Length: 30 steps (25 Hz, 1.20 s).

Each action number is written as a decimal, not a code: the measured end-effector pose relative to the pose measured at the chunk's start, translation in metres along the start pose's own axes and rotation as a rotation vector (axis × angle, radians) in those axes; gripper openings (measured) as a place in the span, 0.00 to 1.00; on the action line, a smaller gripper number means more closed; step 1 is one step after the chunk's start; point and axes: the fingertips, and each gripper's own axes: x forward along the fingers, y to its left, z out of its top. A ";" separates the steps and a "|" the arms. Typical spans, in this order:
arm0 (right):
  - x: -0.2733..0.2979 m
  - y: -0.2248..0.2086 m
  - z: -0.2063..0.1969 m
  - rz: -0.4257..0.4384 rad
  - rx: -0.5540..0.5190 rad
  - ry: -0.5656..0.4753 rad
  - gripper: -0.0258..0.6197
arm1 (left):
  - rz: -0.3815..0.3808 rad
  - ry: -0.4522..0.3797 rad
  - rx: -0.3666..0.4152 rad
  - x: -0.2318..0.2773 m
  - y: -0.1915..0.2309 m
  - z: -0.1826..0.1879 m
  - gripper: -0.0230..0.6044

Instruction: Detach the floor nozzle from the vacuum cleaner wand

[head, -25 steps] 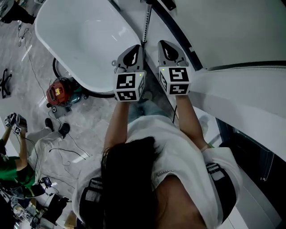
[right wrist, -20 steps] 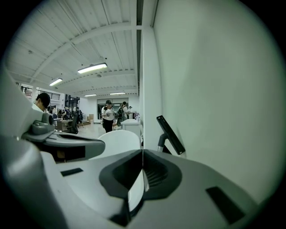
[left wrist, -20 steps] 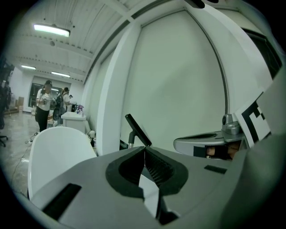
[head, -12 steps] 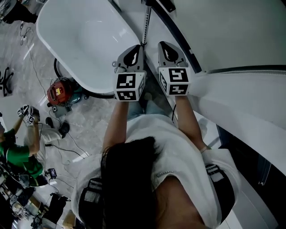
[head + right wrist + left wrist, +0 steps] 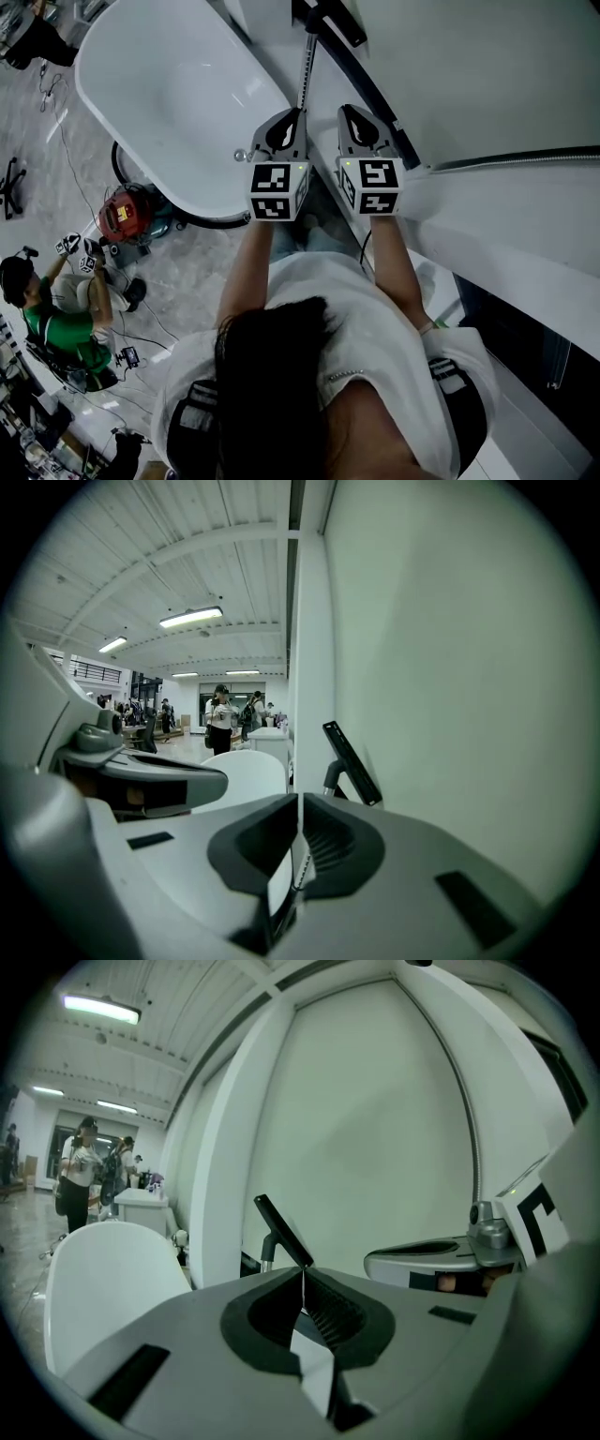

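The black floor nozzle (image 5: 330, 17) leans up against the white wall, on top of the ribbed metal wand (image 5: 306, 66) that runs down toward my grippers. My left gripper (image 5: 296, 112) is shut and empty, its tips just below the wand's lower end. Beside it, my right gripper (image 5: 347, 112) is also shut and empty. In the left gripper view the nozzle (image 5: 282, 1232) stands tilted ahead of the shut left gripper (image 5: 302, 1271). In the right gripper view the nozzle (image 5: 352, 762) shows up and to the right of the shut right gripper (image 5: 299, 799).
A white bathtub (image 5: 169, 84) fills the left, close to the wand. A red vacuum canister (image 5: 122, 212) and cables lie on the marble floor beneath it. A white wall (image 5: 487, 66) with a black curved strip bounds the right. A person in green (image 5: 56, 323) crouches lower left.
More of the nozzle has come into the head view. Both grippers stay side by side and shut, the left one edged slightly forward. The person in green has shifted on the floor.
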 end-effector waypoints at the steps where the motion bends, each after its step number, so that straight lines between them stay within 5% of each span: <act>1: 0.001 0.000 -0.001 -0.008 0.003 0.004 0.07 | 0.001 0.005 0.007 0.001 0.003 0.000 0.04; 27: 0.086 -0.023 0.056 -0.093 -0.031 0.000 0.07 | -0.100 0.046 0.010 0.074 0.072 0.038 0.04; 30: 0.103 -0.034 0.060 -0.053 -0.019 0.007 0.19 | -0.088 0.054 0.008 0.089 0.077 0.039 0.04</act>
